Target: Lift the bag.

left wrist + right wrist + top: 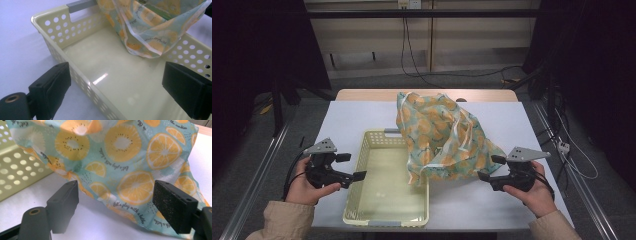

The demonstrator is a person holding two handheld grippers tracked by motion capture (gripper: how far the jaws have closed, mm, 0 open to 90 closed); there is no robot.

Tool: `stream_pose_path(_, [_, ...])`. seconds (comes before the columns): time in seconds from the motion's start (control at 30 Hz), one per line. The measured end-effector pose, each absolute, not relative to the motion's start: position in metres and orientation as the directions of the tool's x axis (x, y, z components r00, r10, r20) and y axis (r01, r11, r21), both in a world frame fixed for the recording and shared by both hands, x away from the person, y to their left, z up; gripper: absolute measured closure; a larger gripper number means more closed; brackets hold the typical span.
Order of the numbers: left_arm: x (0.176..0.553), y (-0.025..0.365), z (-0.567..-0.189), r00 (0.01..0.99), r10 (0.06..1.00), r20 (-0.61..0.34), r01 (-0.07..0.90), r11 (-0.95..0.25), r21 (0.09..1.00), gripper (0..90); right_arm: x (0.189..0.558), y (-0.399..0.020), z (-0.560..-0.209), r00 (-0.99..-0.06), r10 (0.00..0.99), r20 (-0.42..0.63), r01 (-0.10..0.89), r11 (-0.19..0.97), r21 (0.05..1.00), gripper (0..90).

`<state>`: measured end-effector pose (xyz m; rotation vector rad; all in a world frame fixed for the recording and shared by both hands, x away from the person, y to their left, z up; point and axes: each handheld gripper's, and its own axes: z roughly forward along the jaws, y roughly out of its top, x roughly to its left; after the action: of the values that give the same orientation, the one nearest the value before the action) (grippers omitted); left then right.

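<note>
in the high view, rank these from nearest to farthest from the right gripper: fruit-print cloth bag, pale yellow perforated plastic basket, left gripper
1. Fruit-print cloth bag: just ahead of the right gripper, at the table's middle.
2. Pale yellow perforated plastic basket: left of the bag, which overhangs its right rim.
3. Left gripper: at the basket's left rim.

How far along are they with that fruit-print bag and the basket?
Barely started. The fruit-print bag stands on the table with an edge draped over the rim of the yellow basket. Both claws are open: the left claw at the basket's side, the right claw facing the bag. Gripping and moving remain.
</note>
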<state>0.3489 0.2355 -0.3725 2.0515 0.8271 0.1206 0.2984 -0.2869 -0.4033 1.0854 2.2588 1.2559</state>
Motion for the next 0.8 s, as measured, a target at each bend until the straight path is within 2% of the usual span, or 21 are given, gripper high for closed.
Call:
stream_pose_path(0.4, [0.342,0.244,-0.381,0.762,0.605,-0.229,0.517,-0.356,0.779,8.0,0.290,-0.286,-0.413,-0.645,0.763,0.047,0.448,0.327,0.832,21.3])
stream_pose_path(0.8, [0.336,0.251,-0.390,0.750,0.621,-0.225,0.524,-0.351,0.776,7.2,0.283,-0.295,-0.420,-0.632,0.771,0.077,0.456,0.289,0.842,21.2])
